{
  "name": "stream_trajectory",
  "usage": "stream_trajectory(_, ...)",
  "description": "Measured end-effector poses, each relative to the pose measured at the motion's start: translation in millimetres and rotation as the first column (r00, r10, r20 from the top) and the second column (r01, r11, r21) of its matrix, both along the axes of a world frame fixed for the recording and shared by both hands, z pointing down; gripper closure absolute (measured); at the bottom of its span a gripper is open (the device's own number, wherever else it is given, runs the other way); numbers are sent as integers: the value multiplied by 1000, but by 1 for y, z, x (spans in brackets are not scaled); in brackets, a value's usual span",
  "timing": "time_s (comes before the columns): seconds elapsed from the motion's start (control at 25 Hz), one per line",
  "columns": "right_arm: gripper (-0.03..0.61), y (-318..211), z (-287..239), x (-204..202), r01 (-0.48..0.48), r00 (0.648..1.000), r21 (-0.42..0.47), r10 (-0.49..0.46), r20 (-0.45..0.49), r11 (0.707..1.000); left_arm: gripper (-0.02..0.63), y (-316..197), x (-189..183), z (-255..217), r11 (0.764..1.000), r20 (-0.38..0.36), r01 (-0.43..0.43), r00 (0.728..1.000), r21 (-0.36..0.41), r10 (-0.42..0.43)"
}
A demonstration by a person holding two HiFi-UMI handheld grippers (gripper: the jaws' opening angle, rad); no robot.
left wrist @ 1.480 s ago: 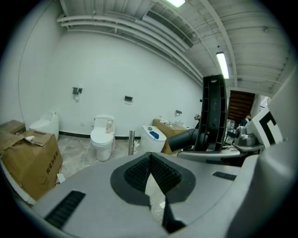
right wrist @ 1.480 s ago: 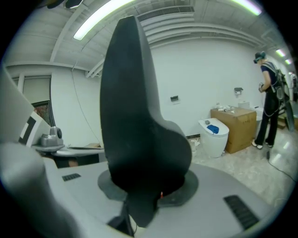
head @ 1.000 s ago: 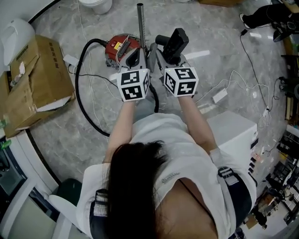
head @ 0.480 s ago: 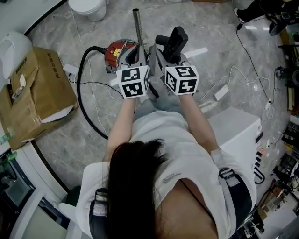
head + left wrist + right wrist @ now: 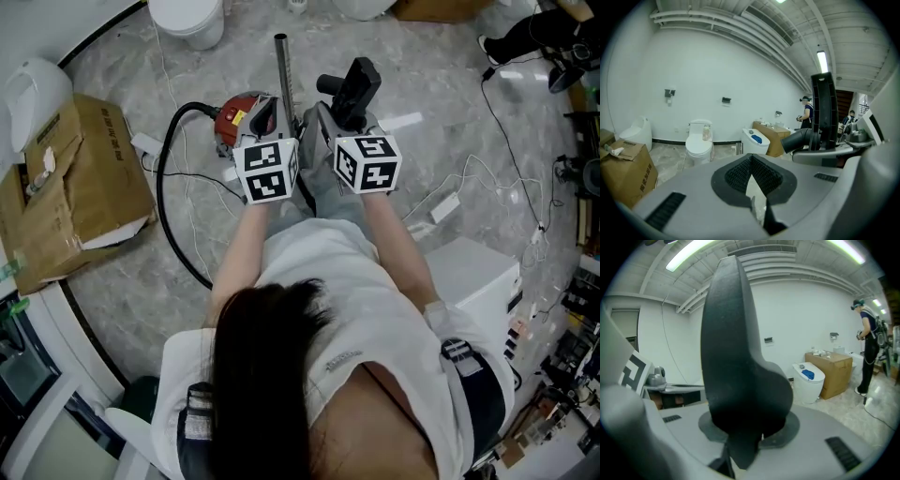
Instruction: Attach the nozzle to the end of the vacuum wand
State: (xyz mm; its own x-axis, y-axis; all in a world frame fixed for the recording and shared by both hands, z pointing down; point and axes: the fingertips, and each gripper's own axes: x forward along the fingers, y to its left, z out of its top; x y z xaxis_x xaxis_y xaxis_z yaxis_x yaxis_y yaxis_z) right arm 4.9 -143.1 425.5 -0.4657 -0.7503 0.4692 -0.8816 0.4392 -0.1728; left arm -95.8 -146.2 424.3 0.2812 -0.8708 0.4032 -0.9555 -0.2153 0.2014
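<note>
Pinching curved matte-black nozzle (image 5: 736, 357), right gripper (image 5: 750, 434).

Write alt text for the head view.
From above: a person holds two grippers over a marble floor, the right claw gripping a black nozzle, the left claw shut, empty. Ahead are a metal wand and a red vacuum with black hose; a box sits left.
</note>
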Motion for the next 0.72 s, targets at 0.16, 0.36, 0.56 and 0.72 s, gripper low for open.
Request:
stream_trajectory(0.16,460,-24,-2,4,34,999,-7,-34,7,999,612,-14,1,6,1000,1,24,1000,-20,-24)
stream_trajectory(0.36,460,-52,3,1,104,995,-28,-103,11,994,612,-39,2,15,996,1,70,998,-47,-70)
stream_trajectory(0.56,460,-78,13,-2,180,984,-67,-180,6,981,612,-62,5,30,992,17,98,995,-80,-97)
stream_trajectory(0.72,460,-103,19,-3,221,975,-84,-222,2,972,612,-80,4,46,986,47,120,992,-117,-115)
